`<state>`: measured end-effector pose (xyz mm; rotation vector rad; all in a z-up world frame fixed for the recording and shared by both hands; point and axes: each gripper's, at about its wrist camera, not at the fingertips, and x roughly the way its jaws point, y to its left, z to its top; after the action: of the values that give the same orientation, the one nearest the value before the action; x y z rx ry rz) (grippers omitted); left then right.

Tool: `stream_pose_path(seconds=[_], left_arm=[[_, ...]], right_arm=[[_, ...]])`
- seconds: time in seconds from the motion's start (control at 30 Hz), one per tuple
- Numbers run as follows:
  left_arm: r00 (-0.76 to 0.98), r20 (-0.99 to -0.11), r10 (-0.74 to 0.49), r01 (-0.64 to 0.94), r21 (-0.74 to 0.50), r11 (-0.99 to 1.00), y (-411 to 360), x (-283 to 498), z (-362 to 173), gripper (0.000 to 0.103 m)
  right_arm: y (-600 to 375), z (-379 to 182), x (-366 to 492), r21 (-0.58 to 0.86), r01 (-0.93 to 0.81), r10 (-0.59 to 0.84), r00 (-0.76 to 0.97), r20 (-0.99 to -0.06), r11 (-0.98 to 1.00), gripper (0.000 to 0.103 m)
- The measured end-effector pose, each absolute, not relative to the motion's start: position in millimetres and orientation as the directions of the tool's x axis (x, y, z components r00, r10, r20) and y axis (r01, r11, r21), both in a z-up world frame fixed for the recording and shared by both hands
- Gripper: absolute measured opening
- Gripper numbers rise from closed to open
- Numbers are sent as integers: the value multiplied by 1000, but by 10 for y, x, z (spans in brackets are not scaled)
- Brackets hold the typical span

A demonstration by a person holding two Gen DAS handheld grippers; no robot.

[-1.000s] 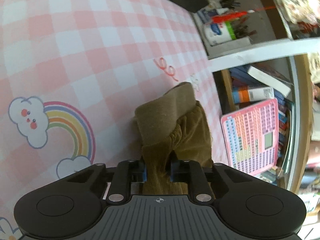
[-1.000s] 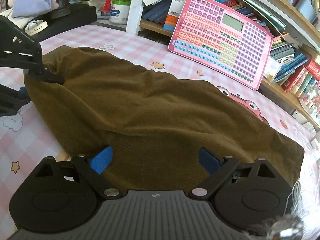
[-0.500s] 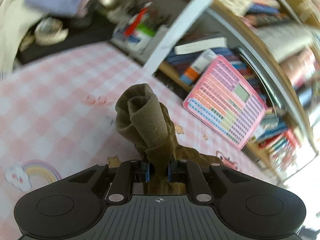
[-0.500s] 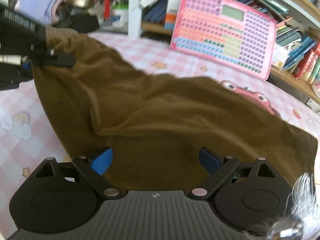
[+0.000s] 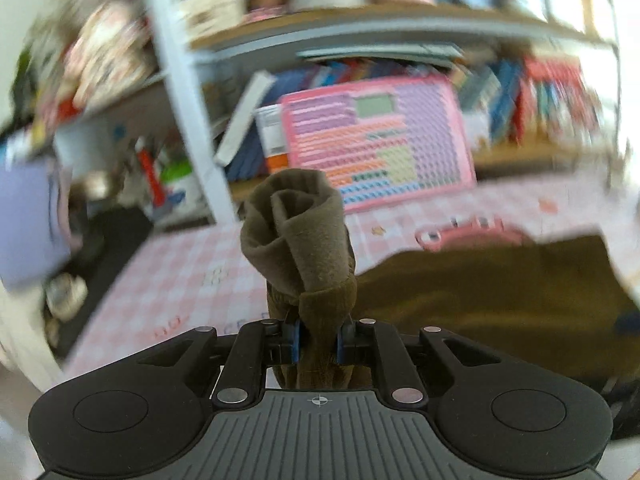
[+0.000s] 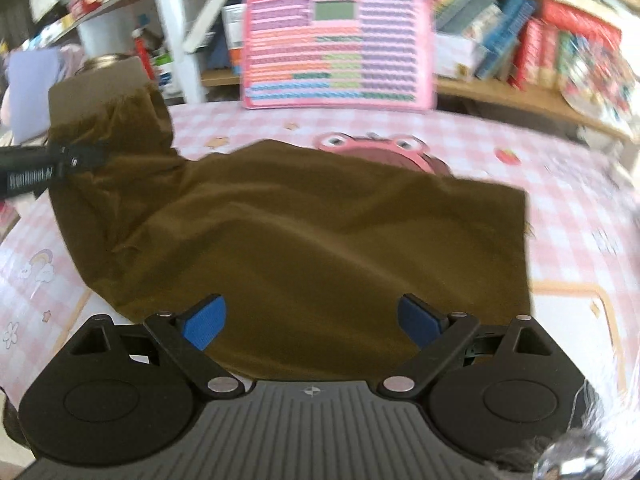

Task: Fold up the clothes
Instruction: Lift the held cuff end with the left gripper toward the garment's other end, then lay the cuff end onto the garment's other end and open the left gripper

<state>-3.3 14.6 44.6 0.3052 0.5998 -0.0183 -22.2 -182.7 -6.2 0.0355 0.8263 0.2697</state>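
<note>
An olive-brown garment [image 6: 300, 240] lies spread on the pink checked tablecloth [image 6: 560, 208]. My left gripper [image 5: 318, 338] pinches a bunched end of the garment [image 5: 296, 232] between its blue pads and holds it lifted off the table. Its jaws are opening slightly, with the cloth still pressed between them. In the right wrist view one of its black fingers [image 6: 48, 164] shows at the garment's raised left corner. My right gripper [image 6: 312, 320] hovers open over the near edge of the garment, its pads wide apart and nothing between them.
A pink toy keyboard board [image 6: 336, 52] leans against the bookshelf behind the table. A white shelf post [image 5: 188, 120] stands at the back left, with bottles and a lilac cloth pile [image 5: 24, 220] beside it. Books [image 6: 520, 40] fill the shelf on the right.
My left gripper has rolled upright and carried the bunched end up and across, so the cloth drapes from it. The right gripper has slid sideways over the garment, still open.
</note>
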Motion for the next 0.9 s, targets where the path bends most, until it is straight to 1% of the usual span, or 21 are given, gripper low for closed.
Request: stream_pose_path(seconds=[0.07, 0.1, 0.13, 0.17, 0.2, 0.23, 0.3, 0.33, 0.37, 0.4, 0.47, 0.53, 0.63, 0.67, 0.7, 0.73, 0.8, 0.9], left_arm=[[811, -577, 94, 155, 367, 917, -145, -62, 332, 25], [798, -593, 104, 185, 406, 895, -292, -70, 259, 37], [776, -621, 111, 222, 434, 873, -430, -66, 158, 44], [752, -649, 118, 261, 457, 850, -568, -62, 54, 60], [731, -669, 136, 293, 488, 822, -700, -59, -62, 68], [710, -686, 156, 325, 516, 792, -830, -57, -180, 69], [712, -666, 223, 334, 601, 726, -1036, -90, -343, 71], [723, -648, 240, 331, 629, 704, -1103, -114, -361, 74], [734, -629, 254, 326, 655, 682, -1166, -138, -371, 80], [741, -621, 255, 326, 665, 672, -1201, -159, -359, 85], [749, -611, 258, 314, 669, 674, -1220, -167, -311, 88], [752, -602, 268, 287, 665, 689, -1241, -165, -231, 88], [753, -618, 226, 248, 584, 773, -1156, -206, -36, 88], [760, -619, 199, 233, 544, 806, -1109, -244, 45, 88], [770, -620, 150, 219, 478, 850, -1022, -296, 127, 89], [780, -618, 99, 207, 405, 891, -931, -351, 209, 90], [802, -598, -1, 186, 248, 951, -748, -459, 373, 96], [823, -560, -94, 53, -90, 995, -246, -552, 443, 97]], right_arm=[[-2013, -94, -234, 161, -191, 248, 639, -728, 968, 93], [-2102, -110, -235, 172, -178, 246, 637, -731, 969, 93], [-2187, -124, -231, 181, -166, 246, 634, -734, 969, 93], [-2264, -142, -226, 189, -154, 244, 628, -739, 970, 93], [-2333, -164, -219, 195, -143, 242, 621, -746, 970, 93], [-2403, -185, -212, 201, -133, 240, 613, -753, 970, 93], [-2532, -223, -208, 212, -113, 237, 599, -765, 971, 93], [-2586, -231, -215, 218, -110, 240, 596, -767, 970, 93], [-2642, -235, -219, 226, -108, 245, 594, -766, 968, 93], [-2683, -236, -216, 232, -107, 249, 594, -765, 967, 93], [-2741, -232, -197, 242, -107, 257, 594, -762, 964, 93], [-2783, -223, -154, 252, -107, 265, 592, -761, 962, 93], [-2846, -210, -77, 288, -104, 292, 587, -755, 952, 93], [-2863, -207, -45, 305, -102, 305, 584, -752, 947, 93], [-2872, -201, -18, 323, -101, 319, 581, -748, 941, 93], [-2869, -197, 12, 343, -104, 338, 578, -743, 934, 93], [-2845, -196, 83, 394, -120, 389, 566, -727, 911, 93], [-2754, -215, 199, 520, -144, 511, 520, -684, 842, 93]])
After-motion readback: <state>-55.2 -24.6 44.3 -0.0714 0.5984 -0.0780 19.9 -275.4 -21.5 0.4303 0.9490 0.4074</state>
